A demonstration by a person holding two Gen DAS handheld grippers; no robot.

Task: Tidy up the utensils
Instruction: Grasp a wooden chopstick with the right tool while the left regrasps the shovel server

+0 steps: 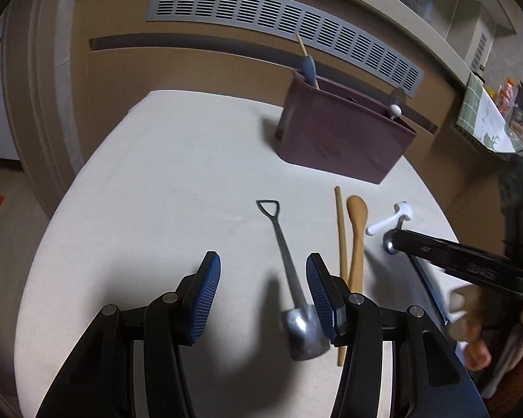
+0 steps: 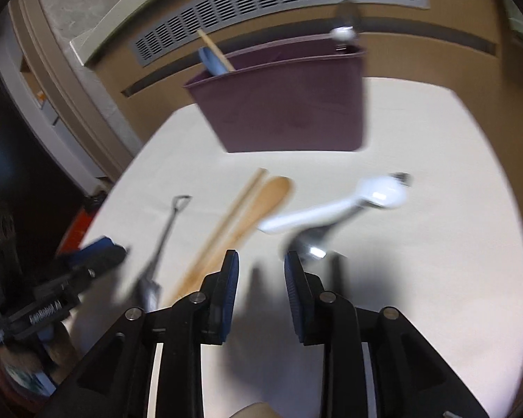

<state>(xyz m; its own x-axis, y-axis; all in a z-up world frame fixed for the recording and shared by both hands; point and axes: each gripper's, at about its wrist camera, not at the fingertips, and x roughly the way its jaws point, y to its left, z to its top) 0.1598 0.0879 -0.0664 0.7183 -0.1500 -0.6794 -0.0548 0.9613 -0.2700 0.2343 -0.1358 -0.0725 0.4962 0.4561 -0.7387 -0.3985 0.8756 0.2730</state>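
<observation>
A maroon utensil holder (image 1: pixel 341 136) stands at the back of the table and also shows in the right wrist view (image 2: pixel 286 104). It holds a blue utensil, a wooden stick and a metal piece. On the cloth lie a metal shovel-shaped spoon (image 1: pixel 289 264), a wooden chopstick (image 1: pixel 341 244), a wooden spoon (image 1: pixel 357 230), a white spoon (image 1: pixel 388 221) and a metal spoon (image 1: pixel 388 244). My left gripper (image 1: pixel 263 271) is open, its right finger beside the shovel spoon. My right gripper (image 2: pixel 261 268) is open and empty, just short of the metal spoon (image 2: pixel 313 240) and white spoon (image 2: pixel 334 209).
The table carries a cream cloth (image 1: pixel 177 181). A brown cabinet with a grey vent grille (image 1: pixel 282 24) stands behind it. A cluttered shelf (image 1: pixel 498 111) is at the far right. The left gripper shows at the left in the right wrist view (image 2: pixel 97 254).
</observation>
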